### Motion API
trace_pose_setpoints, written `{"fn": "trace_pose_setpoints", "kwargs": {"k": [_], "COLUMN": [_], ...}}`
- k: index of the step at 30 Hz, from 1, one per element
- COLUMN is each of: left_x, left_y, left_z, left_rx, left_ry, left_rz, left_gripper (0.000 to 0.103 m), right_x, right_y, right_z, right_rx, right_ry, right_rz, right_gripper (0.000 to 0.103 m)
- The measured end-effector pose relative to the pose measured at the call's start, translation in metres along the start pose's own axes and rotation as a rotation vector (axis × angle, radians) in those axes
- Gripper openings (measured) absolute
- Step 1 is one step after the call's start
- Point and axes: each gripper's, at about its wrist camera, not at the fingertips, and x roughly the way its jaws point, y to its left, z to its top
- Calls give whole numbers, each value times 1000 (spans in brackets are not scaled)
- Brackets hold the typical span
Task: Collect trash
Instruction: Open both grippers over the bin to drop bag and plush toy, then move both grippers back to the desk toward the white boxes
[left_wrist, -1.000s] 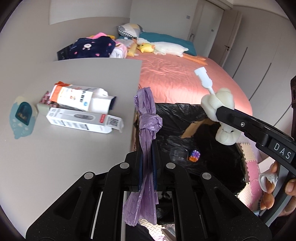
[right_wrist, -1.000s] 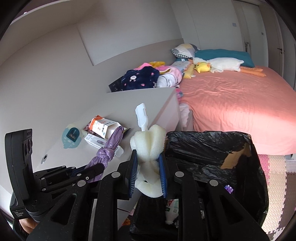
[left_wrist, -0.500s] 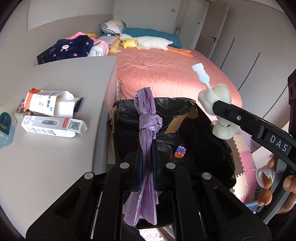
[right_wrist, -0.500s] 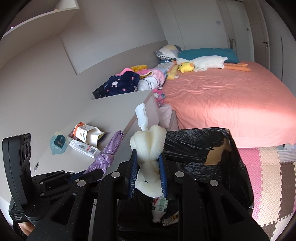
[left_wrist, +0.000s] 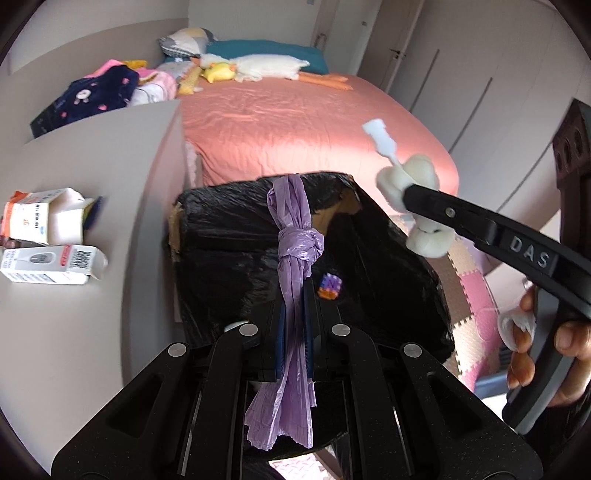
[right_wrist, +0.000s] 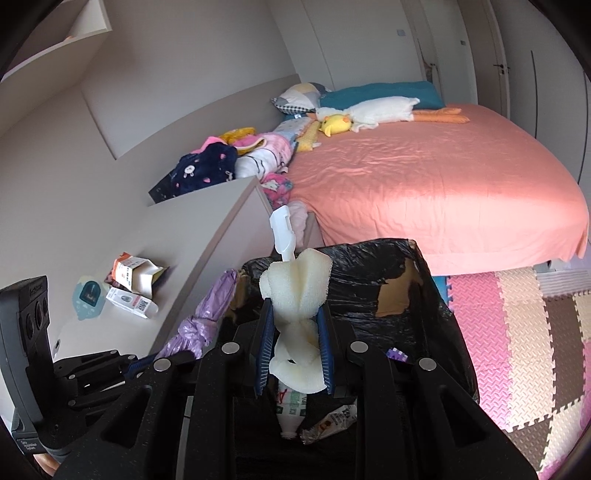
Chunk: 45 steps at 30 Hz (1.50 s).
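Observation:
My left gripper (left_wrist: 294, 295) is shut on a knotted purple plastic bag (left_wrist: 295, 236), which hangs over the black-lined trash bin (left_wrist: 221, 199). My right gripper (right_wrist: 293, 314) holds a white foam sponge (right_wrist: 295, 280) with a white plastic handle above the same bin (right_wrist: 369, 247). Its jaws are opening, and the blue pads still pinch the sponge's waist. In the left wrist view the sponge (left_wrist: 428, 240) and the right gripper's finger hover over the bin's right rim. The purple bag (right_wrist: 207, 317) shows at the bin's left edge in the right wrist view.
Two opened cartons (left_wrist: 48, 218) (left_wrist: 51, 264) lie on the grey desk (left_wrist: 92, 332) left of the bin. A plastic bottle (right_wrist: 291, 410) and wrappers lie inside the bin. A pink bed (right_wrist: 424, 184) stands behind it, with foam floor mats (right_wrist: 535, 332) to the right.
Both grippers have moved away from the desk edge and out over the bin, each carrying its item. The right jaws stand slightly wider around the sponge.

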Motion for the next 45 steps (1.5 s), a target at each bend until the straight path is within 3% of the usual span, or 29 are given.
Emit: {"fn": "trace_pose_setpoints", "kwargs": {"k": [1, 2, 3, 4, 10, 21, 45], "left_x": [2, 4, 5, 3, -8, -20, -41], "left_y": [-1, -1, 1, 1, 15, 56, 164], "left_z": [-1, -1, -2, -3, -5, -10, 0], "left_rx": [7, 6, -2, -6, -38, -146, -410], "left_ry": [6, 10, 1, -22, -63, -68, -84], "left_rz": [0, 16, 47, 73, 110, 165, 337], "left_gripper": [12, 39, 92, 95, 96, 96, 96], "right_x": [1, 0, -3, -6, -9, 8, 66], "right_y": [-2, -4, -6, -7, -7, 16, 103], "right_z": [0, 0, 0, -1, 2, 4, 25], "right_rx": [5, 17, 29, 34, 36, 1, -138], "right_ry": [5, -9, -31, -52, -91, -56, -10], "right_rz": [-15, -44, -64, -70, -62, -15, 92], "right_gripper": [37, 57, 67, 77, 79, 79, 79]}}
